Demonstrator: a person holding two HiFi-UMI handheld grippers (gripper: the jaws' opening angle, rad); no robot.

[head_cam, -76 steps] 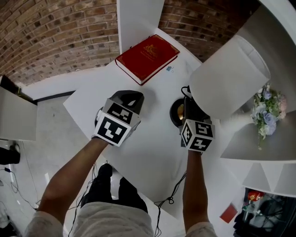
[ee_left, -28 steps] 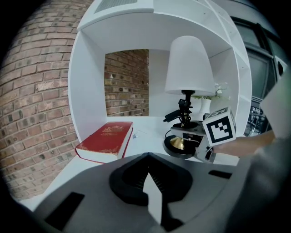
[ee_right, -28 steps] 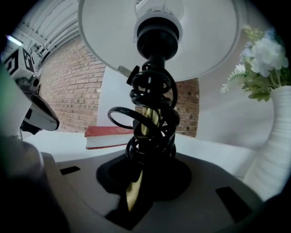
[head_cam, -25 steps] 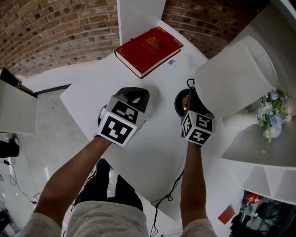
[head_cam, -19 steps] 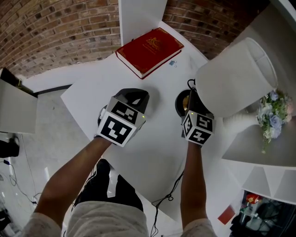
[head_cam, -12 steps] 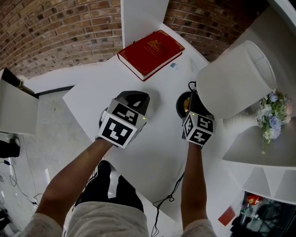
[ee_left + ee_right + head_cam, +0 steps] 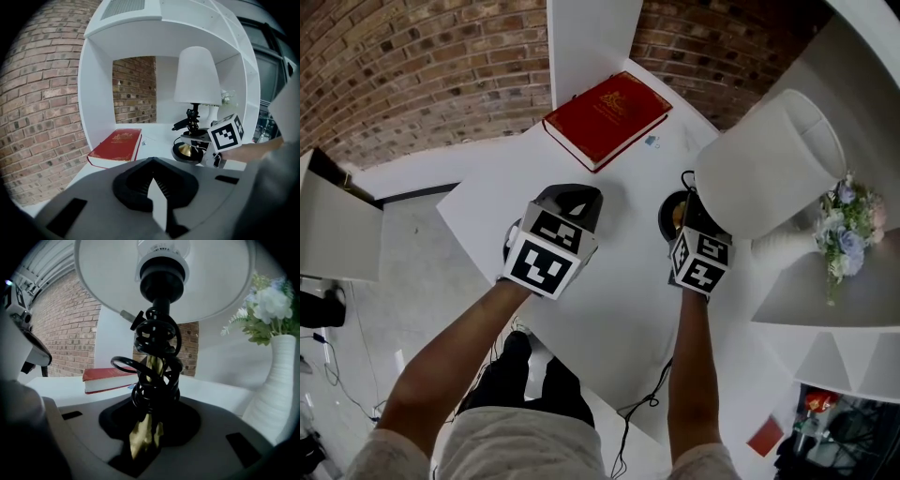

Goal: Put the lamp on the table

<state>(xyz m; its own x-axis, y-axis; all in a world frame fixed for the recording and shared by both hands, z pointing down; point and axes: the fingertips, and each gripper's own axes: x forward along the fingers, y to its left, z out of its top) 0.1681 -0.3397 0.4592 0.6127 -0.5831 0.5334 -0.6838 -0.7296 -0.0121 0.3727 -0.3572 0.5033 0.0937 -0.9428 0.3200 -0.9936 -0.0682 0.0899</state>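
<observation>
1. The table (image 7: pixel 619 281) is a white top seen corner-on. Its near edge runs slantwise under the left forearm (image 7: pixel 459 347) and the right forearm (image 7: pixel 694 356), with grey floor (image 7: pixel 412 272) beyond it on the left. Bare top lies open between the two tongs and towards that near edge.
2. The lamp (image 7: pixel 197 84) stands upright on the right part of the table. Its round black base (image 7: pixel 668 214) sits flat on the top, and its white shade (image 7: pixel 769 164) spreads wide above.
3. A red book (image 7: pixel 605 119) lies flat at the far side, well apart from the lamp, near a white upright panel (image 7: pixel 591 37) and the brick wall (image 7: pixel 412 66).
4. On the lamp's right, a vase (image 7: pixel 276 390) of flowers stands on a white shelf (image 7: pixel 825 300), just beside the shade, so that side is tight.
5. A black cable (image 7: pixel 642 403) hangs over the near edge by the right forearm.
6. The right tongs (image 7: pixel 145 437) tilt slightly down. The lamp's wire-wrapped stem (image 7: pixel 151 366) stands between the jaws, which have just been opening. A dark gap shows beside the stem.
7. The left tongs (image 7: pixel 567 197) hover over bare table left of the lamp, apart from it, angled down. Their jaws are together with nothing between.
</observation>
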